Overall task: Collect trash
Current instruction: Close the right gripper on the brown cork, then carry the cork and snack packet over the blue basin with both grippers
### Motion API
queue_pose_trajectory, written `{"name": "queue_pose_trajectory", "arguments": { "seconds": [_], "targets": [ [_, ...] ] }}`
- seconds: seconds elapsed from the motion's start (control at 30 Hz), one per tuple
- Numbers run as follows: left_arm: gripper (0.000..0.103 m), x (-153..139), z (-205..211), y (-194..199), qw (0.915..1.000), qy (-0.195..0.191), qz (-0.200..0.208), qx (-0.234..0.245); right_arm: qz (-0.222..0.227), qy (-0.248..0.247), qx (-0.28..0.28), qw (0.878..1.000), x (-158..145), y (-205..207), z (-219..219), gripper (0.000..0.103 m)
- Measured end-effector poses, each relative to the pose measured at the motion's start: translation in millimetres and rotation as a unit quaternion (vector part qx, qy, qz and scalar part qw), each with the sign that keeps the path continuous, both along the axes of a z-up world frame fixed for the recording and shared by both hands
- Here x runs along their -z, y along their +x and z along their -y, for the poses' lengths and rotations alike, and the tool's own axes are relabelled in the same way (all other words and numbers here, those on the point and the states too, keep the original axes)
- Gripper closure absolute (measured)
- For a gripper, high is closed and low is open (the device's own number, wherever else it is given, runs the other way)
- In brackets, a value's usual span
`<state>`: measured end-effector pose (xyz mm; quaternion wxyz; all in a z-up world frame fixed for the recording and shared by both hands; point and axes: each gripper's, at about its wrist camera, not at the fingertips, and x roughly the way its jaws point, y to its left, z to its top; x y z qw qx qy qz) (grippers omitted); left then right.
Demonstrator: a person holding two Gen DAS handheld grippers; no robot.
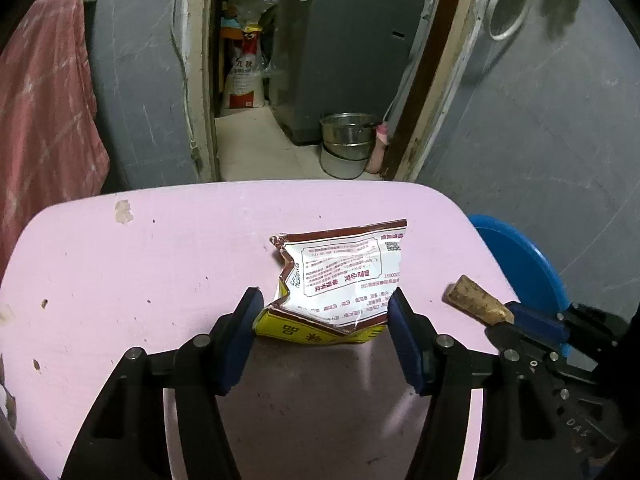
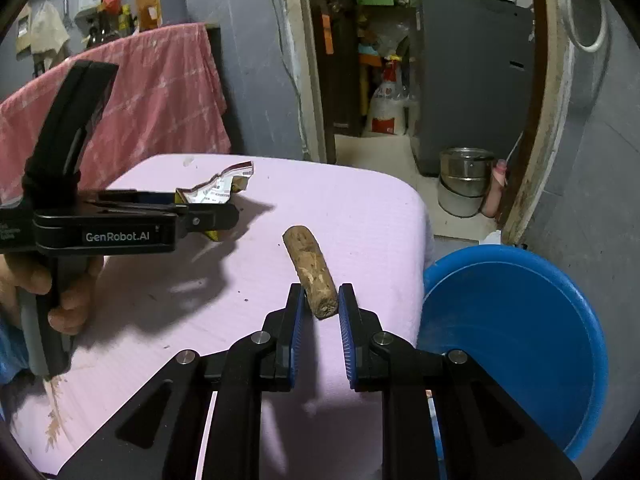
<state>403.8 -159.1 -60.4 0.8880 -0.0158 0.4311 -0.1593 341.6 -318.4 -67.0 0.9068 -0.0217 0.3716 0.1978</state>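
A crumpled snack wrapper (image 1: 340,280), white, brown and yellow, lies on the pink table (image 1: 140,260). My left gripper (image 1: 324,312) is open with its fingers either side of the wrapper's near end. The wrapper also shows in the right wrist view (image 2: 218,190), beyond the left gripper (image 2: 208,216). A brown stub of wood or corn cob (image 2: 310,270) lies near the table's right edge. My right gripper (image 2: 319,312) has its blue pads (image 2: 297,320) closed against the stub's near end. The stub also shows in the left wrist view (image 1: 476,302).
A blue plastic basin (image 2: 520,340) stands on the floor just right of the table. A pink cloth (image 2: 160,92) hangs behind the table. Through the doorway stand metal pots (image 2: 464,184), a grey appliance (image 2: 472,72) and a sack (image 1: 244,76).
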Motion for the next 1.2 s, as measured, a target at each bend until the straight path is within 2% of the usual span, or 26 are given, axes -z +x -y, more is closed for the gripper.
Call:
{"name": "queue_pose_trajectory", "arguments": {
  "seconds": [0.2,0.33,0.57,0.8,1.0,1.2],
  "targets": [
    [0.047,-12.3,-4.3,-12.8,0.9995,-0.023,0.023,0.002,0.03,0.025,0.012,0.999,-5.4,-12.3,8.9,0.089],
    [0.047,-24.3,-0.5,-25.4,0.9987,-0.022,0.046,0.002,0.053,0.037,0.02,0.998,-13.5,-21.3,13.6,0.089],
    [0.047,-28.2,0.4,-40.7,0.9986,-0.022,0.048,0.005,0.058,0.028,0.014,0.998,-16.4,-31.9,5.2,0.09],
    [0.047,-36.1,-3.3,-50.9,0.9969,-0.045,0.065,-0.001,0.113,0.023,0.041,0.992,-32.9,-47.2,10.7,0.09],
    [0.047,-58.5,9.5,-63.9,0.9903,-0.072,0.119,-0.005,0.182,0.016,0.092,0.979,-57.9,-67.0,30.0,0.09],
    [0.047,-87.3,39.9,-79.0,0.9757,-0.077,0.205,-0.002,0.25,0.003,0.154,0.956,-84.4,-89.6,58.8,0.09]
  ]
}}
